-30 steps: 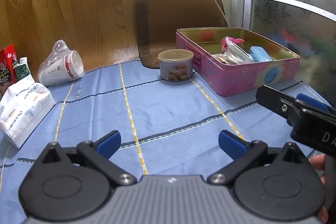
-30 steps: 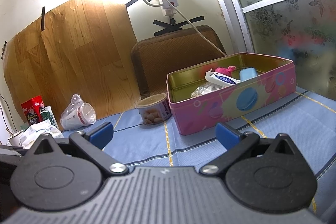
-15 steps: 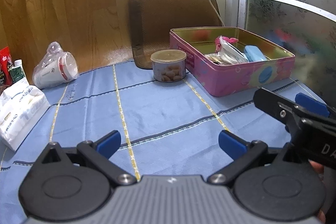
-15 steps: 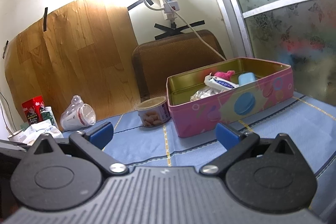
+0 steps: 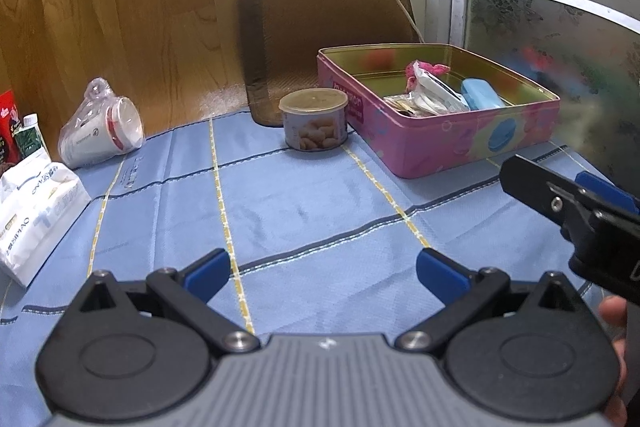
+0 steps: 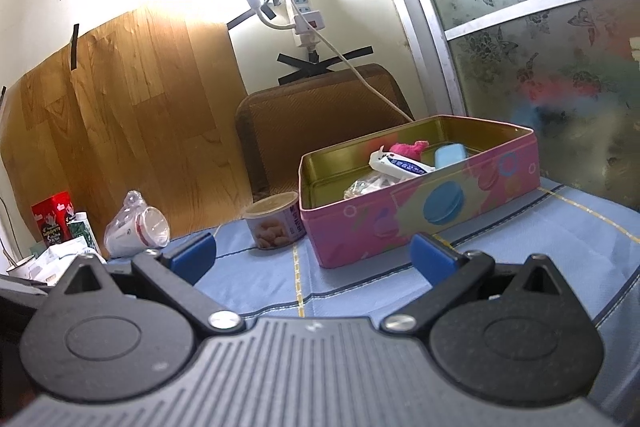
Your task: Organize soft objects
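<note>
A pink tin box [image 5: 472, 143] [image 6: 440, 215] stands open at the back right of the blue tablecloth. Inside lie a pink fluffy item [image 5: 430, 70] [image 6: 406, 148], a white tube or packet [image 5: 434, 91] [image 6: 400, 164], a light blue case [image 5: 480, 95] [image 6: 450, 154] and some crinkled wrappers [image 6: 364, 185]. My left gripper [image 5: 322, 271] is open and empty, low over the cloth, well short of the box. My right gripper [image 6: 312, 255] is also open and empty, facing the box; it shows at the right edge of the left wrist view [image 5: 576, 199].
A round tin of nuts [image 5: 313, 118] [image 6: 274, 223] stands left of the box. A bagged stack of paper cups [image 5: 100, 133] [image 6: 134, 227], a white tissue pack [image 5: 34, 211] and red and green cartons [image 6: 56, 223] sit at the left. A brown cushion [image 5: 324, 39] leans on the wall.
Both grippers have drawn back slightly from the box and tilted up a little; the scene sits a bit farther off. Both stay open and empty.
</note>
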Action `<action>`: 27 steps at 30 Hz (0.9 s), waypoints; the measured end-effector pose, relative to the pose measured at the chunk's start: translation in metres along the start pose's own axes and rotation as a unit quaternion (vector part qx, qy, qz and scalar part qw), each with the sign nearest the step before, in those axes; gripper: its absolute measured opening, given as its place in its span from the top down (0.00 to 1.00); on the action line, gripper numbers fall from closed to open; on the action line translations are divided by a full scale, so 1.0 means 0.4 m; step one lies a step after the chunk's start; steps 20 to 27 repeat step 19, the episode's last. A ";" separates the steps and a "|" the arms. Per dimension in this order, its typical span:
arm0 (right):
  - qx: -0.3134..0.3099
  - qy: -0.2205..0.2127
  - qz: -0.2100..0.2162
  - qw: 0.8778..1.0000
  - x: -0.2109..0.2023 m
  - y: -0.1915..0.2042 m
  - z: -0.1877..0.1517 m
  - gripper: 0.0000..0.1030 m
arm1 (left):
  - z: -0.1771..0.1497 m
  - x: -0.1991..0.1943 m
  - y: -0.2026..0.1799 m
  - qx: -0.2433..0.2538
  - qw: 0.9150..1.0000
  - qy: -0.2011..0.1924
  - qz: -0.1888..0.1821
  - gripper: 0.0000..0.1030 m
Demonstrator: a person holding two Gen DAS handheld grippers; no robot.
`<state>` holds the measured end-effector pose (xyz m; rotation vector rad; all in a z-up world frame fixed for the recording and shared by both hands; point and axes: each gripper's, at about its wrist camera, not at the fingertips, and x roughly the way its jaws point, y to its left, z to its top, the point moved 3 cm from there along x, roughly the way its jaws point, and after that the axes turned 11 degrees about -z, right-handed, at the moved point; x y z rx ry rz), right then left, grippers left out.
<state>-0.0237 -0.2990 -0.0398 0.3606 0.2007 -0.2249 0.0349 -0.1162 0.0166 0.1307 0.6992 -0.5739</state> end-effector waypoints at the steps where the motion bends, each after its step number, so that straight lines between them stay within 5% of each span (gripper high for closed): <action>1: 0.001 0.000 0.000 1.000 0.000 -0.001 0.000 0.00 | 0.000 0.000 -0.003 0.001 1.000 0.000 0.000 0.00; 27: 0.000 -0.002 0.001 1.000 -0.003 -0.003 0.002 0.00 | 0.000 0.004 -0.004 -0.003 1.000 0.002 -0.008 0.00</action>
